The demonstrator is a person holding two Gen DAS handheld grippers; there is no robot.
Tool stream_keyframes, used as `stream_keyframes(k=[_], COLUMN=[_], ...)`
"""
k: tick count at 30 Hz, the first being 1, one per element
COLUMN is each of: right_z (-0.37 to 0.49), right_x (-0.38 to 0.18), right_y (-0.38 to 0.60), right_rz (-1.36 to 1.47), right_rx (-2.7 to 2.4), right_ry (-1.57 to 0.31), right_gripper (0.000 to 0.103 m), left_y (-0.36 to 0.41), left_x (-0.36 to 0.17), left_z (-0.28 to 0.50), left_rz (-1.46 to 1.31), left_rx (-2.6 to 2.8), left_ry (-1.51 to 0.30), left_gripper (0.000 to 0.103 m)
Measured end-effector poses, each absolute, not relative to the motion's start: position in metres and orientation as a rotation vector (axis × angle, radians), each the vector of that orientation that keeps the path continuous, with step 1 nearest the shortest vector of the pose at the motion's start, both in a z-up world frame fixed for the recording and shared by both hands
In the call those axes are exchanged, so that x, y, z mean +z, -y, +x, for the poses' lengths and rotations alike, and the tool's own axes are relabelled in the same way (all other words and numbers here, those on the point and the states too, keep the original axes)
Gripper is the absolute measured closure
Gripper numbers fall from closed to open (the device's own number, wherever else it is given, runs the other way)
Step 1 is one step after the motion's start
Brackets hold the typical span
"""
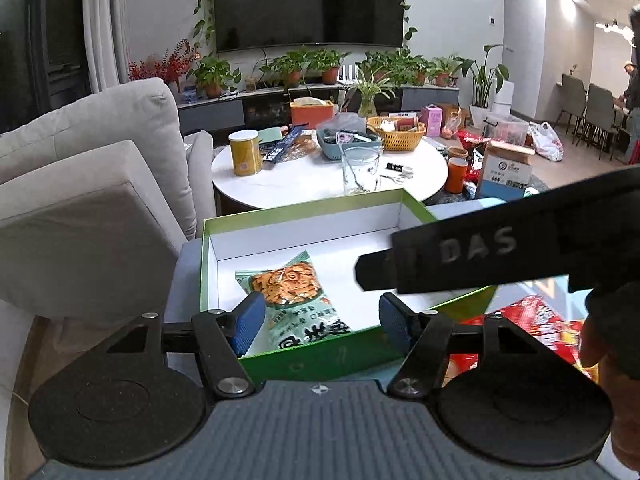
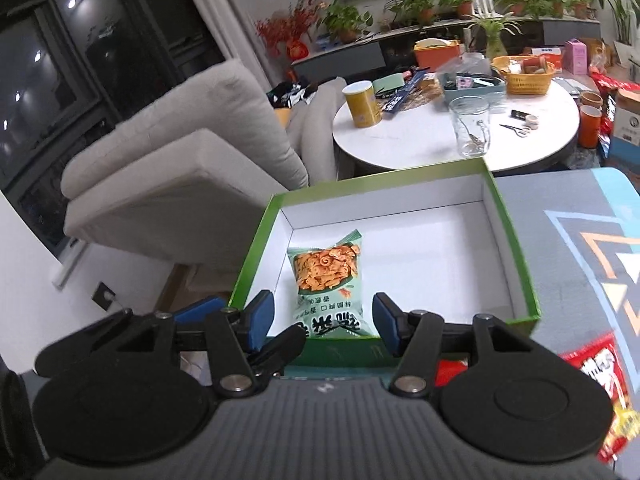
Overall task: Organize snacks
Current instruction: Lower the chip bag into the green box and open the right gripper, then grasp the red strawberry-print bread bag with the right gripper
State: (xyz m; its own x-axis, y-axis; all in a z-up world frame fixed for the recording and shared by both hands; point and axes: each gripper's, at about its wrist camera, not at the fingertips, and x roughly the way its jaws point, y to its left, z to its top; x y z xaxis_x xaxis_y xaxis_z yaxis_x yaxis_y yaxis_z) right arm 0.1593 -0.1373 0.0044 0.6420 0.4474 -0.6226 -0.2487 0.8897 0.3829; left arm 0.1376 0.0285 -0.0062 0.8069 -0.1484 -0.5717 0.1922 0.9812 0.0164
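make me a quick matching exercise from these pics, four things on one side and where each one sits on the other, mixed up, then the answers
Things:
1. green snack bag
2. glass jar
3. red snack packs
4. yellow canister

Places:
A. round white table, side nearest the sofa
B. inside the green box, left part
C. patterned surface, right of the box
D. near edge of the round white table, just behind the box

Pairs: 1-B, 2-D, 3-C, 4-A

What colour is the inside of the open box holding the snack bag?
White inside, green outside on the box; clearest in the right wrist view.
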Motion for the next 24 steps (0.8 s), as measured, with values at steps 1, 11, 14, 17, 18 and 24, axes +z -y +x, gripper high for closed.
stream_keyframes(k=[1,11,14,17,18,24], right_z=[0.155,0.119,0.114,0.111,0.111,0.112], right_x=[0.007,0.006,-0.003,-0.011,-0.014,-0.024], right_y=[0.14,0.182,0.195,0.204,0.207,0.22], right_rz=[0.273,0.309,0.328,0.342,0.348,0.37], right_rx=[0.395,0.325,0.298,0.276,0.27,0.27], right_ry=[-0.772,-0.732,-0.75,-0.765,-0.771,-0.791], right_gripper=[0.044,0.044,0.044,0.044,0.044,0.044], left_y=[-0.028,-0.011,-0.003,0.006,0.009,0.032], left_x=[-0.003,0.005,-0.002,-0.012,-0.015,-0.031], left_z=[0.133,0.097,0.092,0.092,0.092,0.091], left_rz=[0.071,0.057,0.063,0.062,0.062,0.108], left_rx=[-0.18,-0.189,-0.208,-0.24,-0.251,-0.321], left_ry=[-0.602,-0.597,-0.62,-0.667,-0.679,-0.716], left_gripper=[0.042,0.042,0.041,0.041,0.041,0.041])
